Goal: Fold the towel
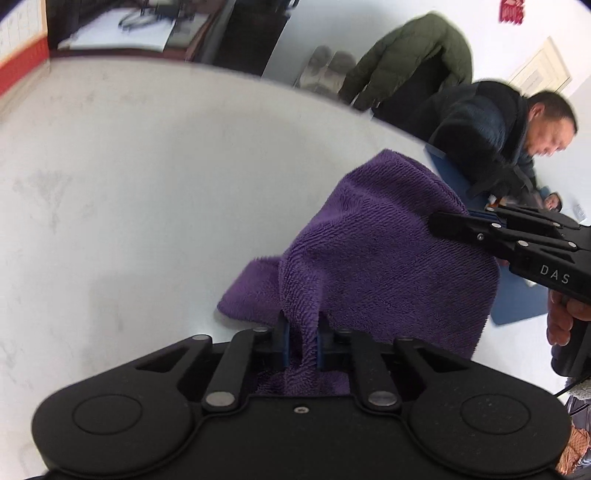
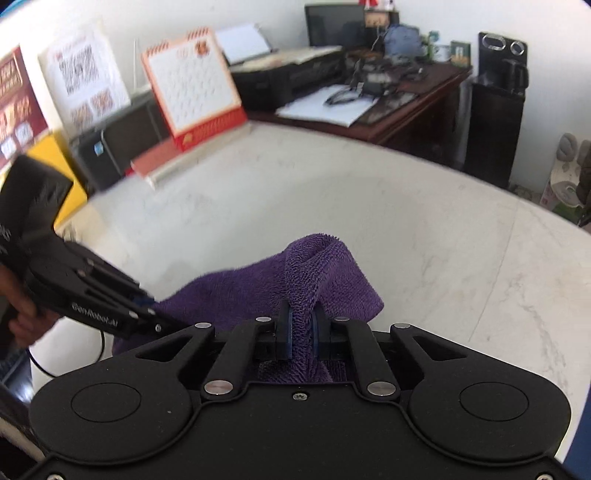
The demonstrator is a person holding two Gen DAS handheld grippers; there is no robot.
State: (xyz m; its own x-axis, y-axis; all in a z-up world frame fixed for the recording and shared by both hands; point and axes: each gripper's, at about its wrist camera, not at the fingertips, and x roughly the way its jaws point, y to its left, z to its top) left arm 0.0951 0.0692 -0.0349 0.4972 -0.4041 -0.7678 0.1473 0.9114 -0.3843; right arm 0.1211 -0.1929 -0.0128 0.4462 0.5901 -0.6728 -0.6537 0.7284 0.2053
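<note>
An office: cluttered desk (image 2: 388,107), monitor (image 2: 334,24), printer (image 2: 280,79), calendar (image 2: 192,85).

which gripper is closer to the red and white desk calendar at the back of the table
Left. The calendar stands far back on the left of the right wrist view. The left gripper grips the purple towel on that side; the right gripper pinches it further right.

Matte black grippers (image 1: 302,345), blue-lined fingers (image 2: 289,338), silver pivot screws, white "DAS" & "GenRobot.AI" lettering
</note>
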